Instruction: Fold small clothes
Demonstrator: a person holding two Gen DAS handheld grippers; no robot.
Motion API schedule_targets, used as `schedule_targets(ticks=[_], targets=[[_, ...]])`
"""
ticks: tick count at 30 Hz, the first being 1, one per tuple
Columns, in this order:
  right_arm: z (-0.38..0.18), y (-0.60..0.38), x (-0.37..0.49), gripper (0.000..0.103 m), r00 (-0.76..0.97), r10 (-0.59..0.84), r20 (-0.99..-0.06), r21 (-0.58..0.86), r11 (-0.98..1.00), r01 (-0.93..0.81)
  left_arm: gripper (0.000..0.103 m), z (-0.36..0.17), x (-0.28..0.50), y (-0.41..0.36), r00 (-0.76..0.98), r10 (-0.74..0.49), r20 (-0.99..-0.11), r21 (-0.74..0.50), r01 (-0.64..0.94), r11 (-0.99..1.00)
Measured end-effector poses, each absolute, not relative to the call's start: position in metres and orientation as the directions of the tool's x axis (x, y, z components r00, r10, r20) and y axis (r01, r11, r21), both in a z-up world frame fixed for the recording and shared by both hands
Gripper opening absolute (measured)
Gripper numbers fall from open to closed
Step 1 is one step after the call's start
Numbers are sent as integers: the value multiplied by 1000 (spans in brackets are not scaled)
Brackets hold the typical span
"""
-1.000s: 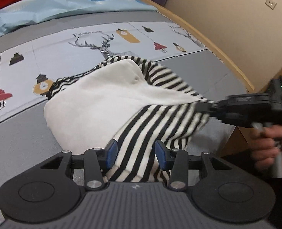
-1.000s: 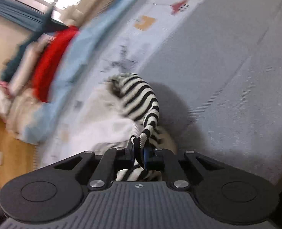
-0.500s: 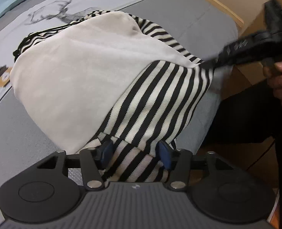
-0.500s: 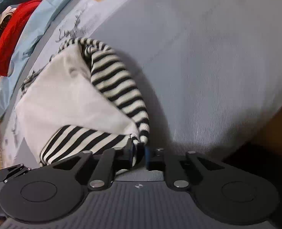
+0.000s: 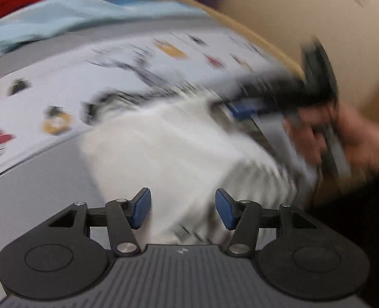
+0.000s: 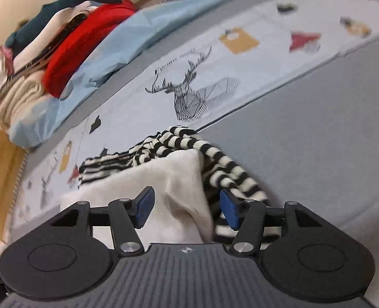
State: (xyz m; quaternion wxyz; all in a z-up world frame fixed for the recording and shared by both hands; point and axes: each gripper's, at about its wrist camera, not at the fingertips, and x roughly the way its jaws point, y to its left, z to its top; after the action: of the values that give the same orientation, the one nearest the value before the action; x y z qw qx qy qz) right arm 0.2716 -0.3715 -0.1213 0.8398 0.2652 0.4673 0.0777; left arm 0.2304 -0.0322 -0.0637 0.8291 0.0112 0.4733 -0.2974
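A small black-and-white striped garment [image 6: 179,177], its cream inside turned up, lies bunched on the grey bed [image 6: 317,141]. My right gripper [image 6: 186,208] hangs just over its near fold. Its jaws are opening, cloth lies between the pads, and neither pad presses on it. In the blurred left wrist view the same garment [image 5: 158,148] is a pale patch. My left gripper [image 5: 183,209] is at its near edge, jaws opening, cloth under the gap and not pinched. The right gripper [image 5: 243,107], held in a hand [image 5: 343,138], reaches over the garment's far right side.
A printed sheet with a deer [image 6: 189,95] and lamps runs across the bed behind the garment. A light blue cover [image 6: 127,38] and a pile of red and cream clothes [image 6: 68,41] lie at the back left. The wooden bed edge [image 5: 266,43] curves along the right.
The right gripper let go of the striped edge, its jaws spread wide, and it swung over the garment. The left jaws widened off the striped cloth. The garment now lies loose on the bed.
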Motion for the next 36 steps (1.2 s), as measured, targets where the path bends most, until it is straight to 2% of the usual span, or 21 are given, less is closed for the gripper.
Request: schedule_targets(ticks=[1,3,4,5,8,10,13,15,17,20,21,22,23,26,30,34,36], targets=[[-123,-371,277,56,553,394,-734,534,838,112,61,-63,237,-27,401,-468,-788,-273,453,849],[-131,-368,281,37,544,397,-739,524,846,94,61,-65,254,-16,442,-434,-785,-310,326,893],[-132,-367,283,16,539,405,-738,529,844,90,62,-66,263,-11,455,-421,-785,-331,266,905],[-131,-367,282,6,544,414,-729,543,834,93,62,-68,270,-7,465,-408,-785,-351,209,913],[-116,-375,276,4,609,384,-694,535,841,79,65,-80,292,-4,458,-414,-787,-432,69,899],[-117,-380,278,3,623,336,-707,503,857,109,65,-92,300,-4,425,-429,-797,-472,5,881],[-129,-388,278,3,580,249,-776,432,879,201,71,-101,306,-6,406,-424,-810,-477,-36,878],[-129,-391,276,4,565,188,-804,373,899,231,71,-105,308,-11,410,-383,-828,-439,-49,897],[-120,-397,271,8,595,180,-783,374,901,220,71,-104,307,-13,417,-383,-824,-442,-51,896],[-98,-398,257,12,651,304,-695,460,884,79,72,-103,305,-18,423,-367,-829,-418,-33,908],[-91,-393,252,16,647,362,-671,471,882,-5,73,-103,304,-18,423,-368,-828,-418,-29,908],[-88,-389,248,25,634,397,-664,470,881,-60,73,-104,305,-18,423,-368,-828,-418,-30,908],[-87,-384,244,31,608,436,-663,470,875,-115,73,-105,305,-18,422,-367,-829,-419,-33,908],[-100,-370,240,34,486,494,-721,465,865,-189,74,-108,307,-17,419,-368,-830,-423,-42,905],[-132,-356,239,36,360,318,-877,258,944,-205,75,-109,306,-19,421,-364,-830,-417,-36,908],[-126,-370,238,45,419,288,-861,260,958,-123,85,-115,308,-14,413,-369,-833,-433,-69,899],[-121,-378,239,53,463,273,-843,270,960,-74,85,-121,311,-10,402,-390,-829,-459,-89,884]])
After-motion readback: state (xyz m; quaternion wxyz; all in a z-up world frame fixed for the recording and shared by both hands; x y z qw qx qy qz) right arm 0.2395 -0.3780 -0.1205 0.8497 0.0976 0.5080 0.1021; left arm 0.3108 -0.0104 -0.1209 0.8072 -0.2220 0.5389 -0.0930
